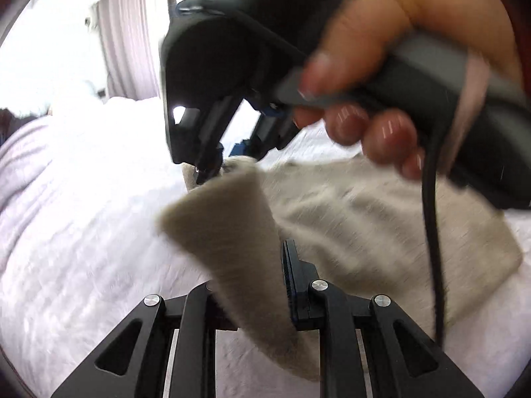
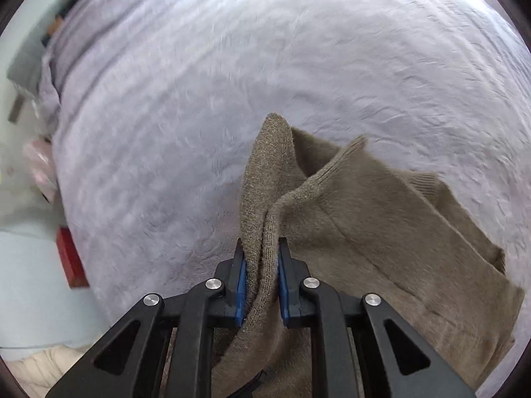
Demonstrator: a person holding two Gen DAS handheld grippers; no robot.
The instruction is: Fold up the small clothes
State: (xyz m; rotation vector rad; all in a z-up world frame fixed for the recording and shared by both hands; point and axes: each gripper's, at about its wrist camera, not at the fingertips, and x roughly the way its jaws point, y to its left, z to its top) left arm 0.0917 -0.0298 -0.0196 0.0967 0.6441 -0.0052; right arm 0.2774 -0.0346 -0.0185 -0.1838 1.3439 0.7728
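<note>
Both tongs, left (image 1: 252,265) and right (image 2: 262,265), pinch the brown garment (image 2: 365,232), seemingly a sweater, over the bed (image 2: 199,99).

In the left wrist view, motion blur is smearing the sweater (image 1: 365,219) across the centre, and a raised fold is hiding the left gripper (image 1: 252,285)'s left finger at lower centre. The hand (image 1: 398,76) at upper right is blurring, its wrist running off the frame edge. The window glare at upper left is washing out the bed (image 1: 83,215). In the right wrist view, the sweater's lower part is running off the bottom edge, and small items at far left are staying too blurred to name.
</note>
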